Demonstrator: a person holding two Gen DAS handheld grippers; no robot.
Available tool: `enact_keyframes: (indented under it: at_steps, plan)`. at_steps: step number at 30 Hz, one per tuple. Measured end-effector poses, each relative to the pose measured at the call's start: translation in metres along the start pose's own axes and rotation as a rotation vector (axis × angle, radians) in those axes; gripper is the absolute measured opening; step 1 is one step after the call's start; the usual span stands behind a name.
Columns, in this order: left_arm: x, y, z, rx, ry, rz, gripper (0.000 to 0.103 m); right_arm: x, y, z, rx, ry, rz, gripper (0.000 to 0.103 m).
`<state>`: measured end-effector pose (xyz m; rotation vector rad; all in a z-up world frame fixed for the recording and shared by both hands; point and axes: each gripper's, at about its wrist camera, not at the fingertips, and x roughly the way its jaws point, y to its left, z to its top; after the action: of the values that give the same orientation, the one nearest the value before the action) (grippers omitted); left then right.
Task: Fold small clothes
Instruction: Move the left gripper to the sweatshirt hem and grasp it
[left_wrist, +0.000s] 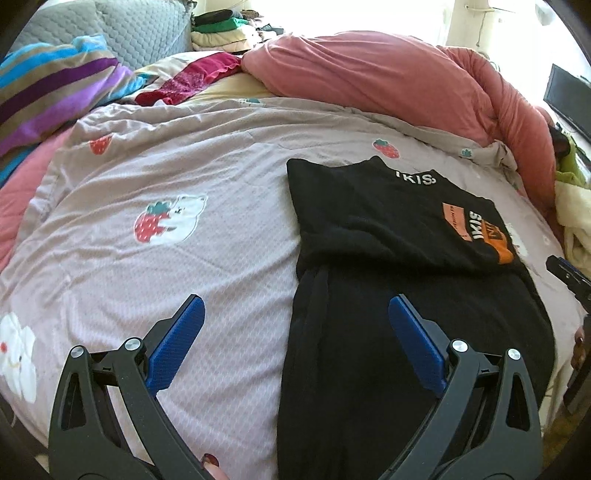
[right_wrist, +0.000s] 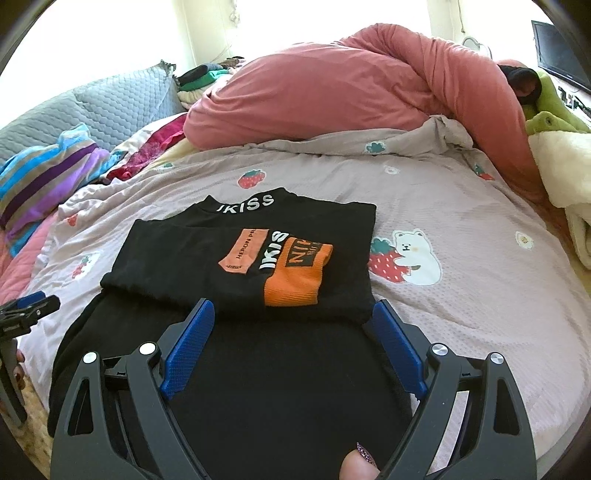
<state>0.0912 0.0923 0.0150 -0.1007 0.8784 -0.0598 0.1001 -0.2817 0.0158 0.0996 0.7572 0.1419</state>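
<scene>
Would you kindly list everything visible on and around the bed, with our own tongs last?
black top: one, black with orange cuff and white lettering, partly folded, near side of bed.
bedspread: one, lilac with strawberry and bear prints, under the top.
pink duvet: one, bunched at far side.
striped pillow: one, blue, purple and brown, far left.
grey headboard cushion: one, far left.
folded clothes pile: one, mixed colours, far edge.
monitor: one, black, far right.
left tongs: open, empty.
right tongs: open, over the top.
</scene>
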Motion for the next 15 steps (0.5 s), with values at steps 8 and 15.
enact_keyframes:
  at_steps: [8,15]
  plan:
    - [-0.024,0.007,-0.021,-0.035,0.013,-0.041,0.093,-0.014,-0.003,-0.012,-0.013,0.005,0.010,0.087]
    - [-0.043,0.011,-0.044,-0.073,0.030,-0.095,0.084,-0.018,-0.003,-0.031,-0.026,0.036,0.024,0.087]
